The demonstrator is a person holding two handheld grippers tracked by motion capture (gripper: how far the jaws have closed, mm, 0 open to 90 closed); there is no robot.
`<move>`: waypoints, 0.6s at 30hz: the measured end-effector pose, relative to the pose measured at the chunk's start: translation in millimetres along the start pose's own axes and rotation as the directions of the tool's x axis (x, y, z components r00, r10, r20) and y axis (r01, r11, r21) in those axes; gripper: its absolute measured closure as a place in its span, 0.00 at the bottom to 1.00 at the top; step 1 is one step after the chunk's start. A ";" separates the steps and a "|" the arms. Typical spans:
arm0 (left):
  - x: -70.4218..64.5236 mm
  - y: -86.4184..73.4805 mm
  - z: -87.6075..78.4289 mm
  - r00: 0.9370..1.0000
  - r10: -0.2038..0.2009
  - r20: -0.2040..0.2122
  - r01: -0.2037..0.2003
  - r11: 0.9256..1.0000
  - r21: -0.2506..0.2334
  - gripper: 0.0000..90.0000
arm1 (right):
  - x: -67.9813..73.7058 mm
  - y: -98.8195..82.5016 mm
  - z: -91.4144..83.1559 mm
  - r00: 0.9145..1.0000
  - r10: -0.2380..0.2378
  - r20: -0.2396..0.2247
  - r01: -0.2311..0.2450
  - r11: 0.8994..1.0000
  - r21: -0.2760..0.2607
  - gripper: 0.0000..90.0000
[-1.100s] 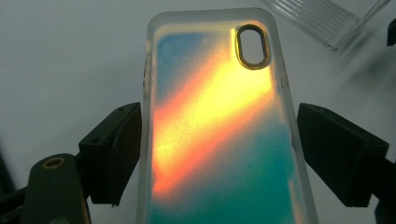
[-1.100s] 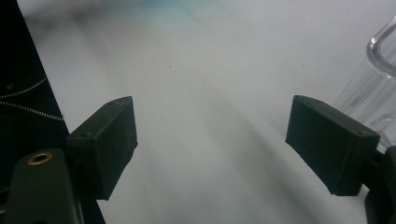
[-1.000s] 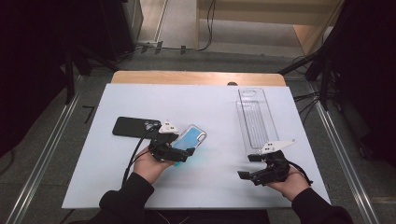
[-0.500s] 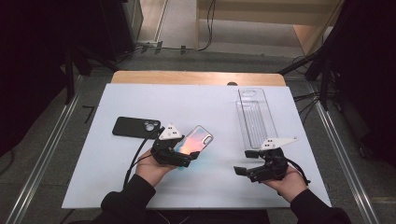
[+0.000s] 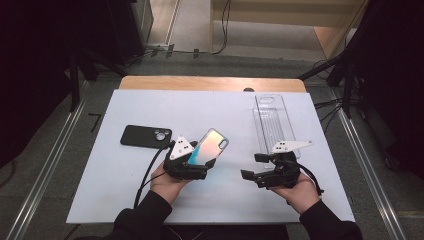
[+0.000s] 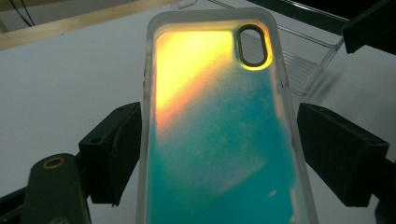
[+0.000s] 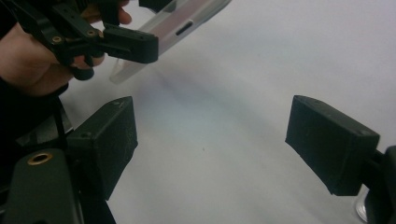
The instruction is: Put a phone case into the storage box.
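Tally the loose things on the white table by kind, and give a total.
Phone cases: 2, an iridescent case lifted between the left gripper jaws, and a black case lying flat.
Clear plastic trays: 1, a long tray at the far right.
Total: 3

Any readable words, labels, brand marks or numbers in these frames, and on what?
None can be read.
Iridescent phone case in the left gripper: colour only, no print.
Black phone: no legible mark.
Clear tray: ribbed plastic, no label visible.
Right gripper, empty: no lettering.
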State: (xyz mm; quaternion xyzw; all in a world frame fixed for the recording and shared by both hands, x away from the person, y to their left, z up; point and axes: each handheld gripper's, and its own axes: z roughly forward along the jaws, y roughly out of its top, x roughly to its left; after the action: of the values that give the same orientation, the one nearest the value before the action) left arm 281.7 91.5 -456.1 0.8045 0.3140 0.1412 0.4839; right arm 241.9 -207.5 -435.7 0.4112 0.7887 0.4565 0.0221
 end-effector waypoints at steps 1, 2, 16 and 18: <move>-0.1 -0.8 0.4 1.000 -0.012 -0.007 0.012 1.000 -0.007 0.19 | 1.3 2.3 1.2 1.000 -0.001 0.000 0.001 1.000 0.002 0.17; -0.1 -1.5 0.3 1.000 -0.014 -0.017 0.014 1.000 -0.013 0.19 | 2.8 4.7 2.4 1.000 0.000 -0.002 0.000 1.000 0.005 0.17; -4.9 -10.6 4.4 0.998 -0.066 -0.020 0.064 0.994 -0.086 0.19 | 14.0 39.9 15.1 0.998 0.050 -0.029 -0.051 0.998 -0.025 0.17; -6.2 -11.4 4.4 0.997 -0.068 -0.030 0.064 0.993 -0.103 0.19 | 15.1 43.9 16.9 0.998 0.053 -0.030 -0.054 0.998 -0.026 0.17</move>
State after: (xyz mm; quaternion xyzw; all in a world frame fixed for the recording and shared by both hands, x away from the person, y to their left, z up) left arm 275.1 88.3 -467.7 0.7654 0.3411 0.1546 0.5235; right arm 266.5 -174.8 -408.0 0.4251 0.7713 0.4736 0.0037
